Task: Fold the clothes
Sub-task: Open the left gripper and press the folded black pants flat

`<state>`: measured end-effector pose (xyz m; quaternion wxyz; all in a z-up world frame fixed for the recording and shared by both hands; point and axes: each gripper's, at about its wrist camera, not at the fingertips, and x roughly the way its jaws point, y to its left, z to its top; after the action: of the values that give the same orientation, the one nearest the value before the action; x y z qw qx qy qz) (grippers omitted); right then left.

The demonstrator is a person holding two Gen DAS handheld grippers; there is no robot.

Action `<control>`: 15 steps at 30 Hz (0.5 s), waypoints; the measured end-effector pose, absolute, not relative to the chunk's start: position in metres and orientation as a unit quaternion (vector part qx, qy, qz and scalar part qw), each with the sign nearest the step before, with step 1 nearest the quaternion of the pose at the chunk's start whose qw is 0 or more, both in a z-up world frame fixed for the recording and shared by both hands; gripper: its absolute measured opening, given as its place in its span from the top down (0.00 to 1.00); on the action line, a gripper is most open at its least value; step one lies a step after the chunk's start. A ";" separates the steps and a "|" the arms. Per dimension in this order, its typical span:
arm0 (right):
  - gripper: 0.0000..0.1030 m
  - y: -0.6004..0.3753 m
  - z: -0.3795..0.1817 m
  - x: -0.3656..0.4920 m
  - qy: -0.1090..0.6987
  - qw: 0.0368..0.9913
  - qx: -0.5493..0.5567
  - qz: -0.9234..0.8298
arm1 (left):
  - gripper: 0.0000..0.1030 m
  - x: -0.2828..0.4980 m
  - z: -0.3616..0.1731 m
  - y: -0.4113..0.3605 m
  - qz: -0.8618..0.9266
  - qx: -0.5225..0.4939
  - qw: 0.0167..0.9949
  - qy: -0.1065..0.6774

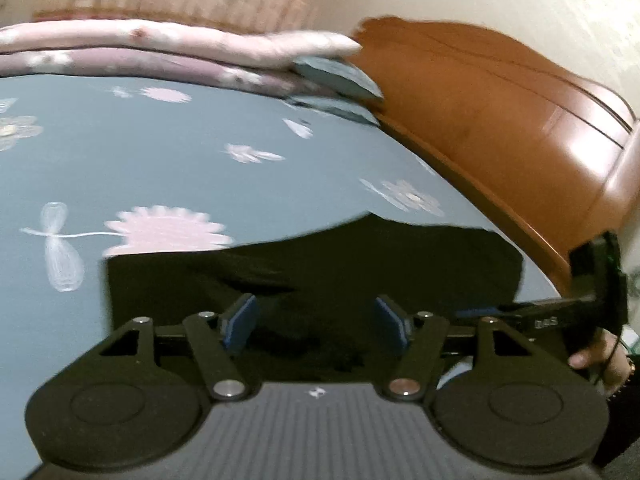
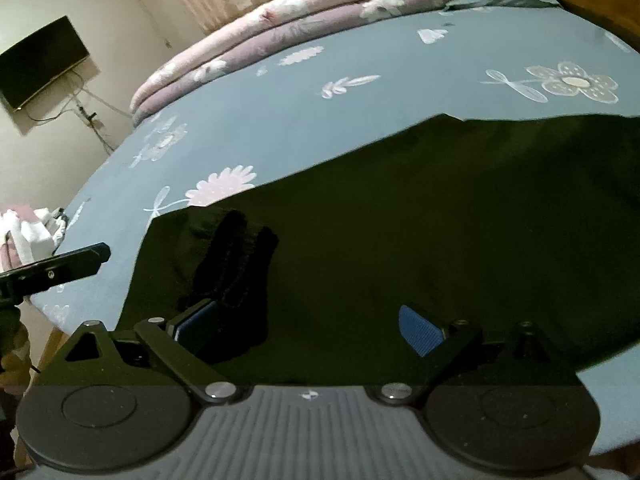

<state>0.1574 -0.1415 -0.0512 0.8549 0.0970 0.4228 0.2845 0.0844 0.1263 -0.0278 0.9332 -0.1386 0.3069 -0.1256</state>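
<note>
A wooden headboard (image 1: 500, 128) is seen only in the left wrist view, while a wall-mounted screen (image 2: 42, 62) and a raised, bunched fold of cloth (image 2: 236, 264) are shown only in the right wrist view. The black garment (image 2: 400, 220) is spread flat, dark and matte, on the blue flower-printed bed sheet (image 1: 160, 152), near folded pink quilts (image 2: 280, 20). Both the left gripper (image 1: 316, 322) and the right gripper (image 2: 310, 328) are held with ribbed blue pads apart above the cloth, nothing being clamped.

left wrist: low over bed (image 1: 120, 160) | right wrist: same | shared: black garment (image 2: 400, 220)
</note>
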 end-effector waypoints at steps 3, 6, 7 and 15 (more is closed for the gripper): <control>0.13 -0.131 -0.050 0.156 0.419 0.853 0.088 0.298 | 0.38 0.078 -0.044 0.143 -0.095 -0.138 0.933 0.318; 0.24 -0.120 -0.050 0.154 0.419 0.850 0.075 0.312 | 0.39 0.075 -0.069 0.144 -0.085 -0.130 0.925 0.346; 0.28 -0.117 -0.050 0.153 0.418 0.848 0.071 0.317 | 0.39 0.073 -0.077 0.142 -0.088 -0.128 0.922 0.354; 0.35 -0.082 -0.040 0.153 0.405 0.840 0.028 0.361 | 0.37 0.048 -0.107 0.140 -0.109 -0.176 0.908 0.365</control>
<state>0.1529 -0.0820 -0.0404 0.8400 0.0284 0.4045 0.3606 0.0482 0.1405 -0.1066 0.9078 -0.1761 0.3645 -0.1093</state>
